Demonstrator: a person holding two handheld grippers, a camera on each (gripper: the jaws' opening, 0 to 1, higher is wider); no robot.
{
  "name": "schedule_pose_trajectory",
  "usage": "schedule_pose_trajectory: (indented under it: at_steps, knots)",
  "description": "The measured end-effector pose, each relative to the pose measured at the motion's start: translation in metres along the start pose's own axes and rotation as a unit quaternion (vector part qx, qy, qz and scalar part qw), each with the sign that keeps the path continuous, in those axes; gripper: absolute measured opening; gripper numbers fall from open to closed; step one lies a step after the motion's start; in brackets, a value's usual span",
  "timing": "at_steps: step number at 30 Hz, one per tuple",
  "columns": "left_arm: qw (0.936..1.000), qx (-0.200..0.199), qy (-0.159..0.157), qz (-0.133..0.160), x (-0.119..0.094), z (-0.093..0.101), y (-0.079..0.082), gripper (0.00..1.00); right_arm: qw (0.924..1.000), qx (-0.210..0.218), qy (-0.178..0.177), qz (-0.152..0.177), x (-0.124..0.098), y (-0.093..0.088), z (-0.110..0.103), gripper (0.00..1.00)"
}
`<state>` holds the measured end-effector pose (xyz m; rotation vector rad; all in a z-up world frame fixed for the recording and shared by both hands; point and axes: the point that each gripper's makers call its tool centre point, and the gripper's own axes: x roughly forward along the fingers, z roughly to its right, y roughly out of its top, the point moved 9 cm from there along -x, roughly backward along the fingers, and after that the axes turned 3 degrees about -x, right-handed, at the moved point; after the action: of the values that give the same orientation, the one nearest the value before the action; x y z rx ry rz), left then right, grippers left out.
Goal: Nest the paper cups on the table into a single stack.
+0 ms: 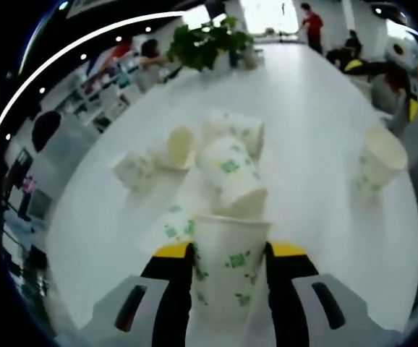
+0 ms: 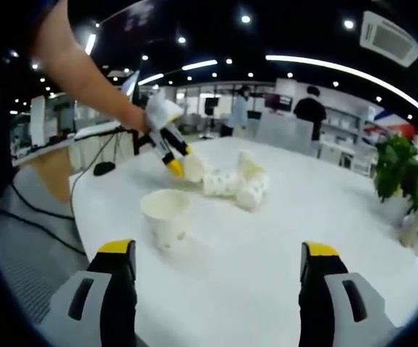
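Clamped between the two jaws of the left gripper [image 1: 229, 269]: one paper cup [image 1: 227, 271], upright, mouth toward the top of the left gripper view, its green-printed wall pinched on both sides. Just beyond the fingertips, almost touching the held cup's rim, lay a toppled cup [image 1: 232, 177], long axis running away from the jaws and mouth turned back toward them (a lucky alignment, probably). Past it and to either side, more loose cups in a cluster [image 1: 187, 155], some tipped, some nested already or merely overlapping, hard to tell which. Well off to the right of the fingers stood a lone upright cup [image 1: 377, 163] on the white table [image 1: 317, 94].

In the right gripper view, jaws of the right gripper [image 2: 220, 267] spread wide with nothing between them. Ahead and left of the gap stood that single upright cup [image 2: 167, 215], mouth up, apart from both fingers. Farther on, the cluster of fallen cups, with the left gripper reaching in over it.

Judged nearer to the heap: the left, already loaded. Judged nearer to the standing cup: the right.
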<state>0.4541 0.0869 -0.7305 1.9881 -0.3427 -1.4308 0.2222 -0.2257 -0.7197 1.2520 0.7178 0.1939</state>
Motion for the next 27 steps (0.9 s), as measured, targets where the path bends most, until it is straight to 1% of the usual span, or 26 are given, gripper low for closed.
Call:
schedule_pose_trajectory:
  at_steps: [3,5,7,13,15,16,19,20,23,25,27]
  knots:
    - [0.9999,-0.012,0.004,0.010,-0.003,-0.002,0.000,0.38,1.0000,-0.002,0.000,0.000,0.000,0.000,0.000,0.92]
    - [0.9992,-0.029,0.005,0.026,-0.007,-0.003,0.001,0.38,1.0000,-0.002,0.000,0.000,0.000,0.000,0.000,0.92]
    - [0.9974,-0.053,0.009,0.047,-0.011,-0.005,0.004,0.38,1.0000,-0.002,0.001,0.000,0.000,0.000,0.000,0.92]
    - [0.9914,-0.094,0.021,0.088,-0.018,-0.010,0.010,0.38,1.0000,-0.004,0.002,-0.003,0.000,0.000,0.000,0.92]
    - [0.9878,-0.112,0.026,0.106,-0.021,-0.012,0.014,0.38,1.0000,-0.004,0.003,-0.004,0.000,0.000,-0.001,0.92]
    - [0.9848,-0.124,0.029,0.117,-0.022,-0.013,0.017,0.38,1.0000,-0.005,0.003,-0.004,0.000,0.000,-0.001,0.92]
    - [0.9793,-0.143,0.035,0.139,-0.024,-0.016,0.022,0.38,1.0000,-0.006,0.004,-0.005,0.000,0.000,-0.001,0.92]
    - [0.9784,-0.146,0.036,0.142,-0.025,-0.016,0.023,0.37,1.0000,-0.006,0.003,-0.006,0.000,0.000,-0.001,0.92]
    - [0.9706,-0.165,0.044,0.170,-0.027,-0.018,0.031,0.37,1.0000,-0.005,0.003,-0.003,0.000,0.000,0.000,0.92]
    - [0.9642,-0.177,0.052,0.191,-0.030,-0.018,0.038,0.36,1.0000,-0.003,0.004,0.001,-0.001,0.001,0.000,0.92]
    - [0.9564,-0.193,0.058,0.212,-0.033,-0.020,0.042,0.36,1.0000,-0.004,0.004,0.002,-0.001,0.002,0.000,0.92]
